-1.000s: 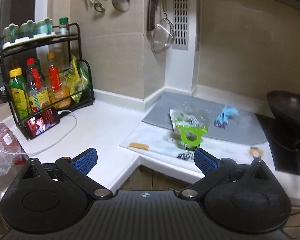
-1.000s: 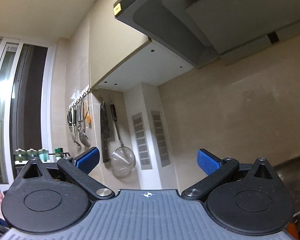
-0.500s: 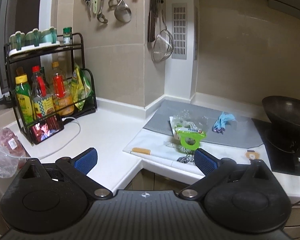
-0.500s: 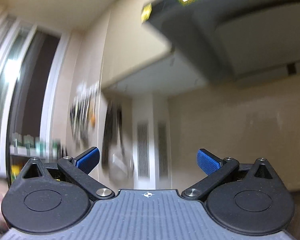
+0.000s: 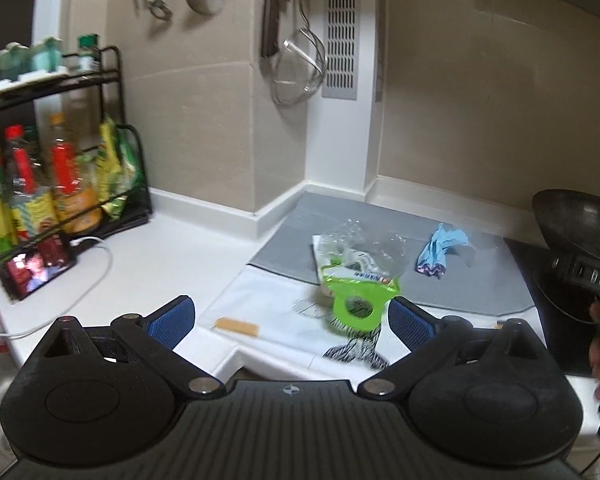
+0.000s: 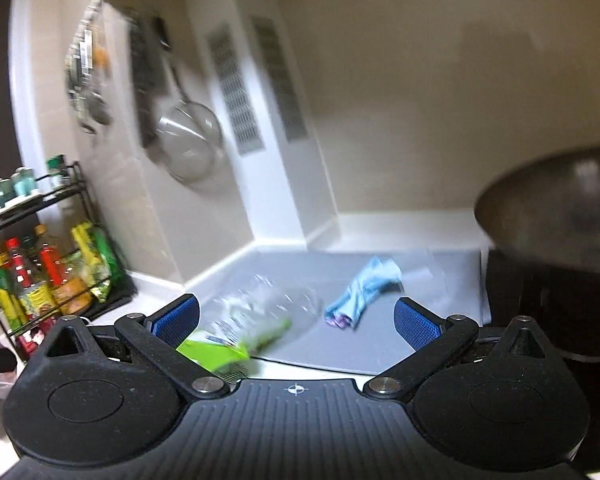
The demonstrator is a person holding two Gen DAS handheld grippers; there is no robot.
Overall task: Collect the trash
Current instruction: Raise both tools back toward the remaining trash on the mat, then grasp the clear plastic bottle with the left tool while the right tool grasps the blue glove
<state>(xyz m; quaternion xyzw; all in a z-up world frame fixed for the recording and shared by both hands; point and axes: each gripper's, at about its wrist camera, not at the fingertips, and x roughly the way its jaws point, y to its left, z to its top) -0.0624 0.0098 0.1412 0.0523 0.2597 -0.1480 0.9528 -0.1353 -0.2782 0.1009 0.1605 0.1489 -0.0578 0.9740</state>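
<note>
Trash lies scattered on the white counter (image 5: 172, 256) in the kitchen corner: a crumpled clear plastic bag with a bright green header (image 5: 358, 276) sits at the front edge of a grey mat (image 5: 480, 284), partly over a white sheet (image 5: 260, 300) spread nearer the counter's edge. Just in front of the bag is a scrap with black and white stripes (image 5: 356, 346), and to the left of that, on the white sheet, a small tan stick-like piece (image 5: 236, 326). Farther back on the mat and well apart from the bag lies a crumpled light blue glove (image 5: 440, 248), seen in the right wrist view too (image 6: 360, 288), though that view is blurred. The left gripper (image 5: 290, 320) hovers off the counter's edge, its blue-padded fingers (image 5: 170, 318) spread wide and holding nothing; the green bag shows just inside its right finger. The right gripper (image 6: 296, 320) is also wide apart and empty, facing the mat with the bag (image 6: 256, 320) and glove between its fingers. A dark wok (image 5: 580, 216) stands on a black stove at the right. At the left, a black wire rack (image 5: 132, 168) holds bottles and green packets, with a phone (image 5: 36, 266) propped against it and a white cable trailing away. A strainer (image 5: 298, 72) and ladles hang on the tiled wall beside a vent grille (image 5: 342, 38).
</note>
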